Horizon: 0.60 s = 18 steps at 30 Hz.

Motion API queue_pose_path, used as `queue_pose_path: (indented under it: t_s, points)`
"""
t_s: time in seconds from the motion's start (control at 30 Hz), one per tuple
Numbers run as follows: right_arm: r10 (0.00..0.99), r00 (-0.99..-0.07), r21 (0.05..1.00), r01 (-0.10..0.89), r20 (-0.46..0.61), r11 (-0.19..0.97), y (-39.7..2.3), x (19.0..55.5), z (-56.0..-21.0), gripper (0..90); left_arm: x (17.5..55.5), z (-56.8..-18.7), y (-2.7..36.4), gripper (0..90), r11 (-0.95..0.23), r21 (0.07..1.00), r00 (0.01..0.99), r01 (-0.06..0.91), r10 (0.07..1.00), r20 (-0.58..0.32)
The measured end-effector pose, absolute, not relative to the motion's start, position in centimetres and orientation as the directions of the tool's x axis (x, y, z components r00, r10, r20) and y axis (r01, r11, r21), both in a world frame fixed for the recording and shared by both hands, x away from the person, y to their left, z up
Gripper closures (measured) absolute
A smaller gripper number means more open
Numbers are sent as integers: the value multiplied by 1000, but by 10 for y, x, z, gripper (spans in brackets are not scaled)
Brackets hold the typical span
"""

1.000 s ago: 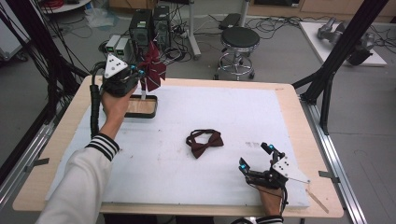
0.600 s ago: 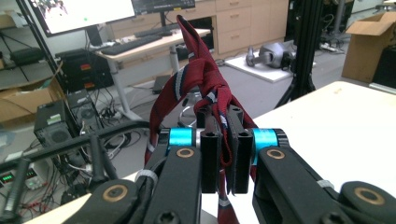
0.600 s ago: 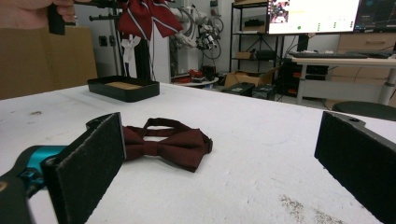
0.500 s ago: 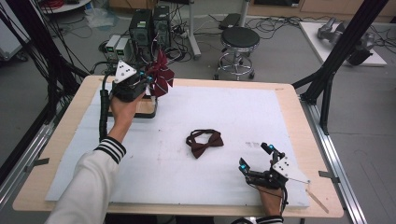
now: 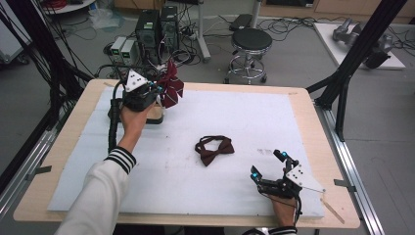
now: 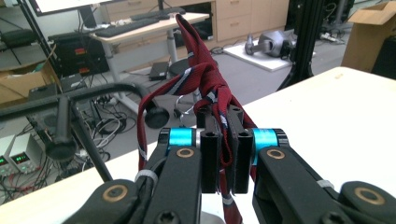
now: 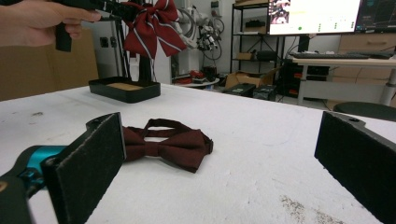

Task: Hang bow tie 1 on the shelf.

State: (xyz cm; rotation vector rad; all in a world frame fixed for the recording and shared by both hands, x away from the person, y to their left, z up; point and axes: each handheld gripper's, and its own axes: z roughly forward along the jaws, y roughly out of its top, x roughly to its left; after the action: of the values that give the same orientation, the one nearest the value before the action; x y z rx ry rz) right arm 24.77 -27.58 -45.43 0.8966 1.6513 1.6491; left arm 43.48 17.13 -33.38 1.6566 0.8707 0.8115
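Working at a pale wooden worktop (image 5: 313,105) covered by a white foam sheet (image 5: 293,127), probably laid down as a soft, plain bed for fabric pieces. Using a black tray (image 5: 155,117) at the sheet's far left corner, seemingly as the foot of a dark upright post seen in the right gripper view, and so likely as the spot meant for hanging or setting down what is being carried.

Holding the left gripper (image 5: 159,90) up in the air over that tray, jaws clamped together on a striped ribbon bow (image 5: 171,87). Pinching the bow close to its knot, judging by the left gripper view, probably to stop the loops and tails from slipping while lining it up with the tray. Carrying it clear of the worktop, touching nothing below.

Resting the right gripper (image 5: 268,164) low at the near right of the sheet, jaws standing wide apart with nothing between them. Pointing it toward a plain dark-red bow tie (image 5: 214,149) lying flat mid-sheet, apart from both grippers and apparently waiting its turn.

Showing, on the striped ribbon bow (image 7: 154,25), deep red cloth edged with thin white and navy lines. Fanning two loops outward, dropping two broad tails downward, and trailing a thin red strap beside the jaws in the left gripper view.
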Motion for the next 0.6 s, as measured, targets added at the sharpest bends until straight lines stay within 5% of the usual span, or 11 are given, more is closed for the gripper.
queue_pose_path:
  t_s: [0.6]
  points:
    - [821,-571,1000,26,26,-13,-276,248,-454,9,439,-358,182,856,-183,961,487,208,871,61]
